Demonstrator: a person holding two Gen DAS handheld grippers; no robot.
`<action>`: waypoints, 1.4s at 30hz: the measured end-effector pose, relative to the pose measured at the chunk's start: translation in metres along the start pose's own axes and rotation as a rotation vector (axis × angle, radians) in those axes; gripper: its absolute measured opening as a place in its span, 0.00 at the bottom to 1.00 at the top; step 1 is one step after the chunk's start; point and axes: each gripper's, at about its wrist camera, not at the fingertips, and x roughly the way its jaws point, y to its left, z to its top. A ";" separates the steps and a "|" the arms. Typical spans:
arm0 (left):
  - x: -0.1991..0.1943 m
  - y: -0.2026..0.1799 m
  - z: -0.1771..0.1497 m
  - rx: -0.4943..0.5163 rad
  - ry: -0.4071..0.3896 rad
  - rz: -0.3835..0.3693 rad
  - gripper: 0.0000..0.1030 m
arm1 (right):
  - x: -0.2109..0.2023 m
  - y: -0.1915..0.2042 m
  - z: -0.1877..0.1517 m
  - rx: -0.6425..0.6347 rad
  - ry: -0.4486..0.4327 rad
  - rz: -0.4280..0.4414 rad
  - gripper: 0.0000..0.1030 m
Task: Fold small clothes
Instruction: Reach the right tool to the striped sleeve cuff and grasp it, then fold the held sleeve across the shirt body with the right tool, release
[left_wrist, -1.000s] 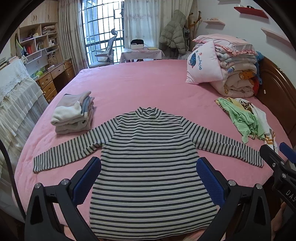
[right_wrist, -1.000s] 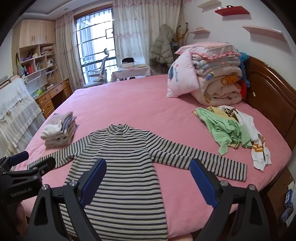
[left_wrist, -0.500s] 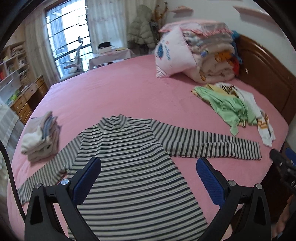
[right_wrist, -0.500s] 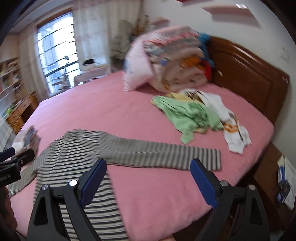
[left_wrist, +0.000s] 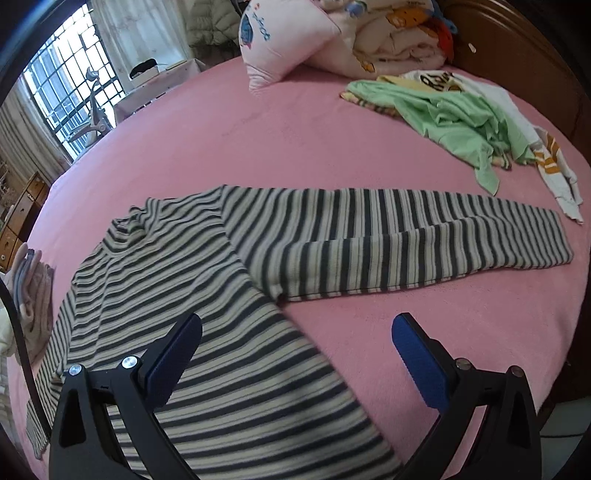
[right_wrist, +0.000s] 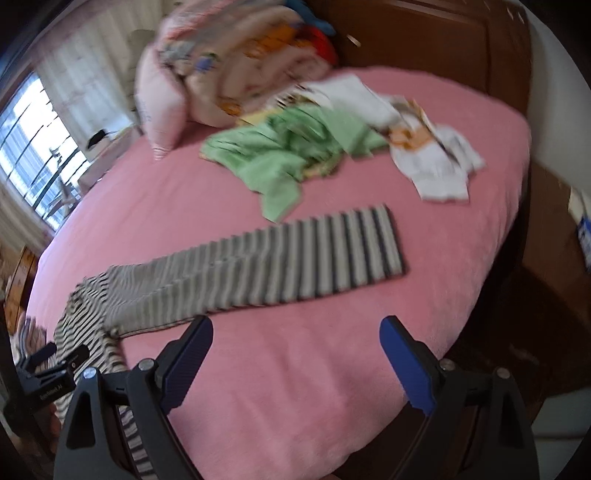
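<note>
A grey-and-cream striped long-sleeved top (left_wrist: 177, 280) lies flat, face up, on the pink bed (left_wrist: 295, 136). Its right sleeve (left_wrist: 406, 240) stretches out toward the bed's right side; the same sleeve (right_wrist: 295, 258) shows, blurred, in the right wrist view. My left gripper (left_wrist: 295, 354) is open above the hem side of the top, near the armpit, holding nothing. My right gripper (right_wrist: 295, 354) is open over bare pink sheet just short of the sleeve, also holding nothing. The left gripper (right_wrist: 44, 365) shows at the right wrist view's left edge.
A heap of green, yellow and white small clothes (left_wrist: 461, 114) lies beyond the sleeve cuff. A pink pillow (left_wrist: 288, 40) and folded quilts (left_wrist: 391, 33) stand by the wooden headboard (left_wrist: 517, 55). Folded clothes (left_wrist: 33, 295) are stacked at the left. The bed's right edge (right_wrist: 491, 258) drops off close by.
Both grippers have swung to the right and moved closer to the bed, from facing the whole top toward its right sleeve. Both stay open. The top has not moved.
</note>
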 end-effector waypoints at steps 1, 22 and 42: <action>0.010 -0.005 0.001 0.000 0.011 0.006 0.99 | 0.008 -0.007 0.000 0.023 0.017 0.002 0.88; 0.079 -0.043 0.025 -0.137 0.086 -0.046 0.99 | 0.103 -0.054 0.038 0.277 0.106 0.059 0.47; 0.022 -0.043 0.033 -0.170 0.029 -0.071 0.96 | 0.045 0.008 0.064 0.005 -0.115 -0.010 0.04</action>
